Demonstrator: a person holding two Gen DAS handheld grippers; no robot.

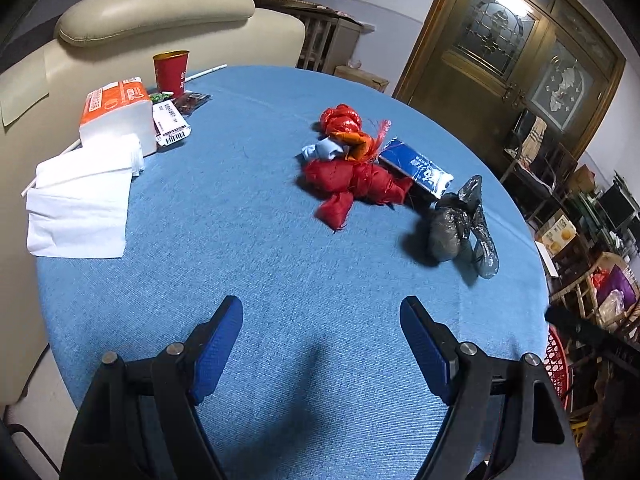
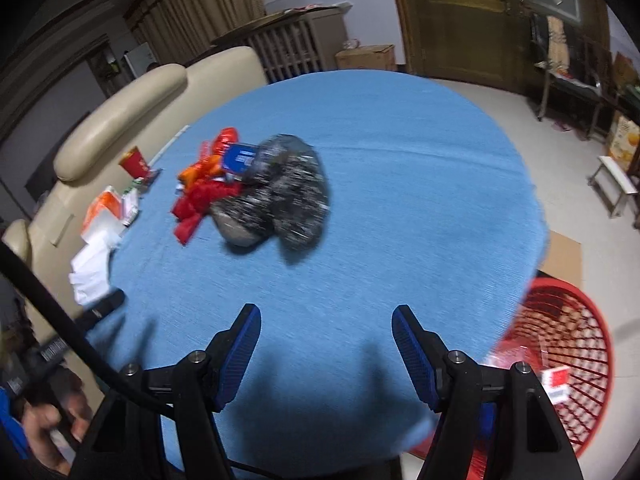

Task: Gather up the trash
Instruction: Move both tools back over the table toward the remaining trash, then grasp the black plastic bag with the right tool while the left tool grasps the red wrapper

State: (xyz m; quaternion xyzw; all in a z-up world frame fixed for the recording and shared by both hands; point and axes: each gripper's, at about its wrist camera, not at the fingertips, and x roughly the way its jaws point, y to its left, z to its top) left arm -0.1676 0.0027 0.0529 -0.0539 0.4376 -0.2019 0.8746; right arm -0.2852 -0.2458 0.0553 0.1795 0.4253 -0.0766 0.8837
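Observation:
A pile of trash lies on the round blue table [image 1: 248,264]: red mesh bags [image 1: 352,184], an orange wrapper [image 1: 356,142], a blue packet [image 1: 416,166] and a crumpled grey plastic bag [image 1: 452,228]. In the right wrist view the grey bag [image 2: 280,204] and the red mesh [image 2: 196,204] are blurred. My left gripper [image 1: 322,308] is open and empty, over the table's near part. My right gripper [image 2: 326,316] is open and empty, short of the pile. A red mesh basket [image 2: 560,364] stands on the floor at the table's right edge, with a red-and-white item inside.
A red cup [image 1: 171,72], an orange tissue pack [image 1: 116,116], loose white tissues [image 1: 80,200] and a barcoded label [image 1: 170,124] lie at the table's left. A cream sofa [image 1: 152,12] stands behind. Shelves and boxes [image 1: 560,232] crowd the right side.

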